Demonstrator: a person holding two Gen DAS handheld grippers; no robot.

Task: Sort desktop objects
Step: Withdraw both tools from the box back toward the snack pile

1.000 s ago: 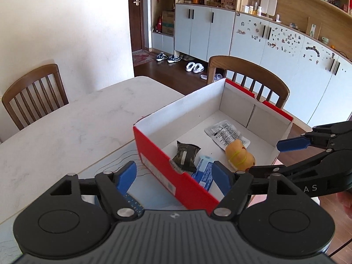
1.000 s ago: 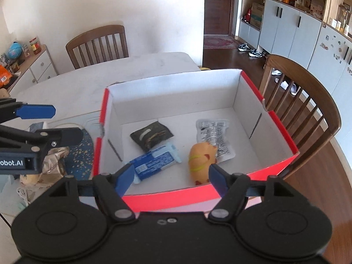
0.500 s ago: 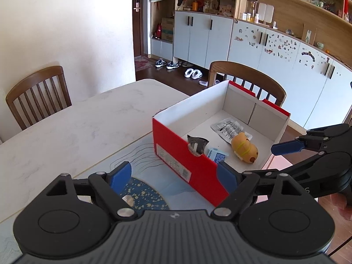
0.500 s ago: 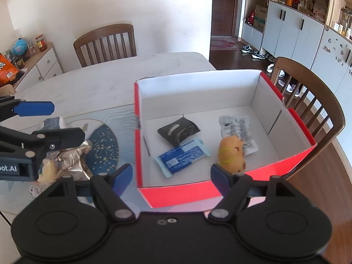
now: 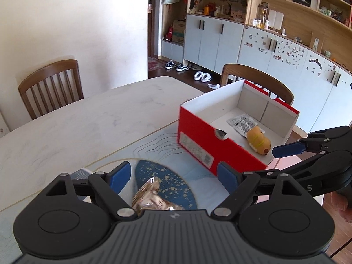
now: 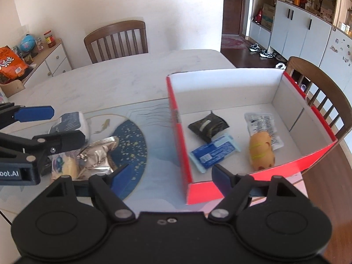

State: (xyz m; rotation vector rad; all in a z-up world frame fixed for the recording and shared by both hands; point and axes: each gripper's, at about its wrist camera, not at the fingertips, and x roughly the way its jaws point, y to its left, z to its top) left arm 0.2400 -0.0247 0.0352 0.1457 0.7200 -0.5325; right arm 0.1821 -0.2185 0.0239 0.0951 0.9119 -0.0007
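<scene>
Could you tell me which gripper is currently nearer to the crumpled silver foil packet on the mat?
Left. The left gripper hangs open right over the silver foil packet; the right gripper is off to its side, by the red box.

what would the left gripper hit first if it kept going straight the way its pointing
Probably the crumpled foil packet lying on the blue mat just ahead, between the open fingers of the left gripper. The red box sits farther on, off to the right; depth is unclear.

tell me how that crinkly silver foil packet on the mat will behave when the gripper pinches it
The silver foil packet looks creased and puffy, so it will probably crumple rather than stay stiff. Its glossy surface may be slippery. It seems light and might slide on the mat if nudged.
</scene>
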